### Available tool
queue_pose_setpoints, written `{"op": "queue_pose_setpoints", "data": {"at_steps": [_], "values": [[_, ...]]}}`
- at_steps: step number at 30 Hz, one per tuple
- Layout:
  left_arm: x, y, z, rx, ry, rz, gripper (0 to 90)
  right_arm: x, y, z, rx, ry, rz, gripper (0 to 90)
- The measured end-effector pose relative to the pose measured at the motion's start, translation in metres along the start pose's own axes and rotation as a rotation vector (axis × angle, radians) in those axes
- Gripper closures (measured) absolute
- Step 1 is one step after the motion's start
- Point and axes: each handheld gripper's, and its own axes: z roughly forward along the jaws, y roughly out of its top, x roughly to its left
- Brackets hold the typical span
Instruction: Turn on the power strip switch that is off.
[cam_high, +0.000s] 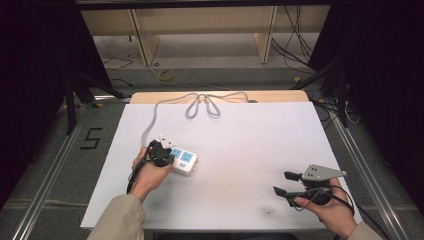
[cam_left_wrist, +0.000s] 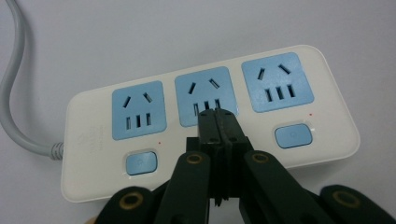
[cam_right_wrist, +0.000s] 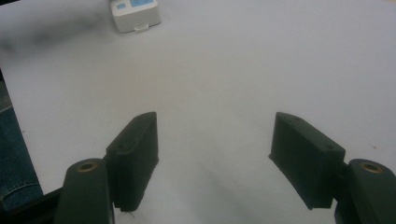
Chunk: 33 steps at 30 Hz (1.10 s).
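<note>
Three blue sockets sit in a row on the white power strip (cam_left_wrist: 210, 123), and each has thin dark slots. The strip is smooth, hard plastic with round corners, and two small blue buttons (cam_left_wrist: 140, 163) show near its front edge. A grey cord (cam_high: 200, 102) comes out of one end and curls in loops toward the far edge of the table (cam_high: 260, 140).

The left gripper (cam_left_wrist: 217, 116) has its two black jaws pressed flat together with nothing between them. Their tips are over the middle socket, right by its slots; whether they touch it is hard to tell. In the high view the strip lies on the left half of the table, under the left gripper (cam_high: 162, 150).

The right gripper (cam_right_wrist: 212, 156) has its jaws wide apart and holds nothing. They are thick, dull black blocks with slanted tops. It hangs near the front right corner of the table, well apart from the strip.

The table top is flat, white and bare in the middle, so there is lots of room between the two hands.
</note>
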Motion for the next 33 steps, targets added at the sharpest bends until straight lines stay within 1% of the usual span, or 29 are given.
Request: {"op": "queue_pose_setpoints", "data": {"at_steps": [33], "values": [[0.0007, -0.0006, -0.0005, -0.008, 0.001, 0.019, 89.9, -0.0008, 0.0001, -0.0011, -0.002, -0.001, -0.003, 32.4]]}}
